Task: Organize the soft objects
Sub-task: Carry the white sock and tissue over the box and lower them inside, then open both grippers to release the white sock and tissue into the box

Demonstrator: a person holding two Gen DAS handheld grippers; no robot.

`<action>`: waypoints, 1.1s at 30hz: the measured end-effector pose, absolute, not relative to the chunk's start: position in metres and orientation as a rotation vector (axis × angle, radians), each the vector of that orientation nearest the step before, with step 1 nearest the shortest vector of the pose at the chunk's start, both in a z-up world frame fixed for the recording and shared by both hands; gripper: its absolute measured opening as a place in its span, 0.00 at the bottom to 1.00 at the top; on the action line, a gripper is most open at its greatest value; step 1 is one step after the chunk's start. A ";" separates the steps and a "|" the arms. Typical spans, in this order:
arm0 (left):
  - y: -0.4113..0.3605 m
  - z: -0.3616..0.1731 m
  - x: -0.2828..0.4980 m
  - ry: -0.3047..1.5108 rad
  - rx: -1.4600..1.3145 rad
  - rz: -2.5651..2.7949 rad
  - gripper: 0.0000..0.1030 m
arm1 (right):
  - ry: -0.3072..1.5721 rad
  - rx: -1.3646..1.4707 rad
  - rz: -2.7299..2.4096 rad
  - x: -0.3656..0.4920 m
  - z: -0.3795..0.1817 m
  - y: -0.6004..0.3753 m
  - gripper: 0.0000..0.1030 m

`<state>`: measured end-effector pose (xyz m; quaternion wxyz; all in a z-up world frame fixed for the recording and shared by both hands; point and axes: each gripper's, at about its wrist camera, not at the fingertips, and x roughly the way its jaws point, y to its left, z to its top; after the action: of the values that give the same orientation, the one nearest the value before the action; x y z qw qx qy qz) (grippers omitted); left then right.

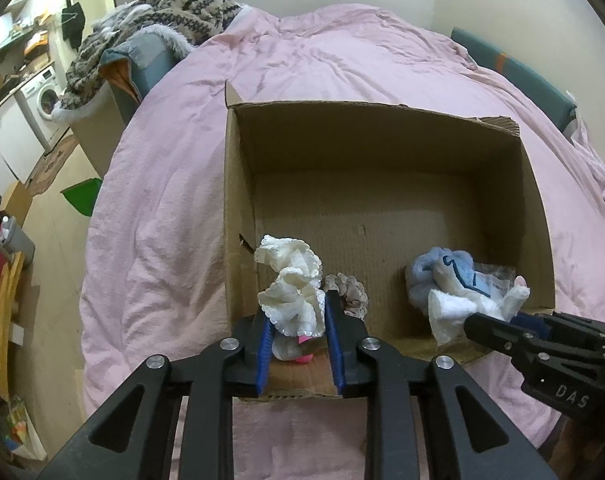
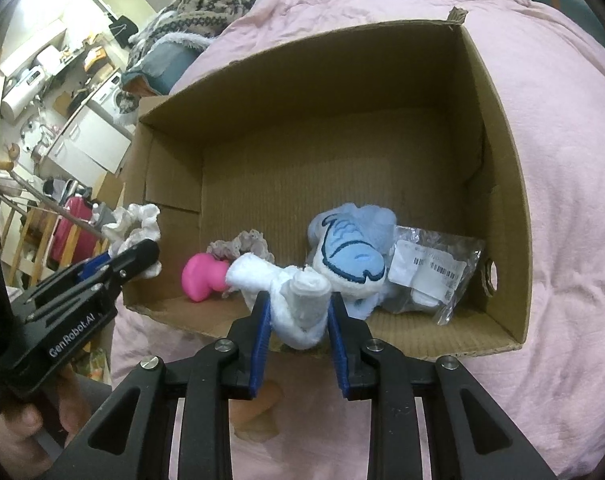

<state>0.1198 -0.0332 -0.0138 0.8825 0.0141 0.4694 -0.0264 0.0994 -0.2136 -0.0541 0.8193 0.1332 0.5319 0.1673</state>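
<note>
Cardboard made up the open box [image 1: 238,184] that sat on a pink quilt [image 1: 162,200], its near edge under both claws. The left gripper [image 1: 298,316] stood narrow around a cream frilled scrunchie [image 1: 290,284] at the box's near left corner, with a pink plush [image 2: 204,276] and a beige scrunchie [image 2: 242,244] just beyond. The right gripper [image 2: 298,312] stood narrow around a rolled white cloth [image 2: 302,300] at the near edge, beside a blue shoe-shaped plush [image 2: 350,252] and a clear packet [image 2: 434,272] further right.
</note>
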 end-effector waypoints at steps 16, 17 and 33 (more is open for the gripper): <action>-0.036 -0.006 0.115 0.940 0.030 -0.037 0.68 | 1.080 0.355 0.296 0.100 -0.043 -0.232 0.72; -0.036 -0.006 0.115 0.941 0.028 -0.034 0.68 | 1.080 0.355 0.298 0.100 -0.042 -0.232 0.72; -0.030 0.005 0.103 0.916 0.030 -0.013 0.68 | 1.080 0.351 0.298 0.095 -0.039 -0.230 0.72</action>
<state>0.1026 -0.0300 0.0051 0.8969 0.0144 0.4419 -0.0065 0.0948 -0.2304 -0.0395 0.8327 0.1654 0.5093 0.1407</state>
